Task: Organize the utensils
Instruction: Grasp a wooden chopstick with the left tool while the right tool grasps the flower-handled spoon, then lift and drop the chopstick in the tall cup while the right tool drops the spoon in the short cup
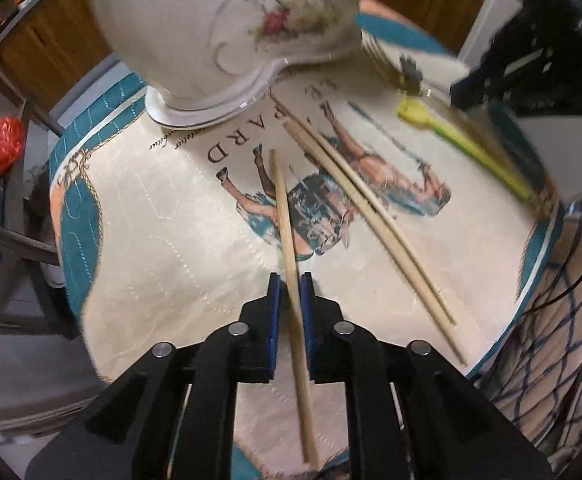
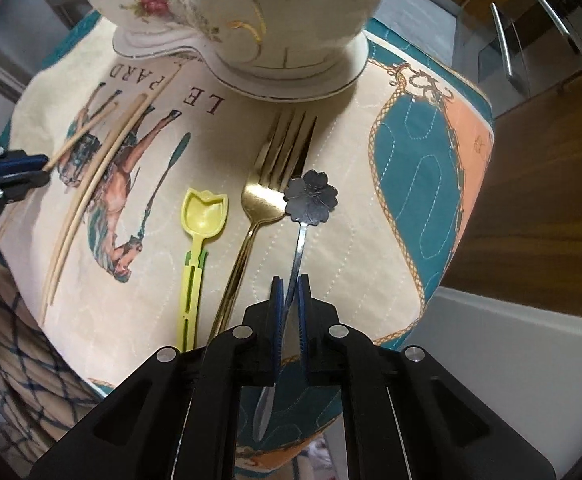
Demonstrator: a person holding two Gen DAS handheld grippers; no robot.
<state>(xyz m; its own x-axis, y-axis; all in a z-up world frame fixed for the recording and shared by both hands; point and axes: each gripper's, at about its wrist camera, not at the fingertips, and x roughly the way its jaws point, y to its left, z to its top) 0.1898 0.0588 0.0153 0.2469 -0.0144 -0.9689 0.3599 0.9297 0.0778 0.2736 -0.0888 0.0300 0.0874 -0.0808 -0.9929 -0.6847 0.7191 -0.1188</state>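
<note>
— What was held, relative to the floral china pot (image 1: 227,20)?
— A pale wooden chopstick (image 1: 287,216) was clamped by the left gripper (image 1: 290,280); a flower-ended steel spoon (image 2: 311,197) was pinched by the right gripper (image 2: 290,282), both angled toward the pot.

Porcelain vase (image 1: 227,28) cut off by top edge in both views; mouth unseen. Yellow-green spoon (image 1: 467,148) motion-blurred in left wrist view, its far end hidden behind right gripper (image 1: 531,76). Gold fork (image 2: 259,200) handle end hidden under gripper body. Held chopstick (image 1: 291,240) lower end blurred. Placemat (image 1: 171,208) lettering partly covered by vase base.
</note>
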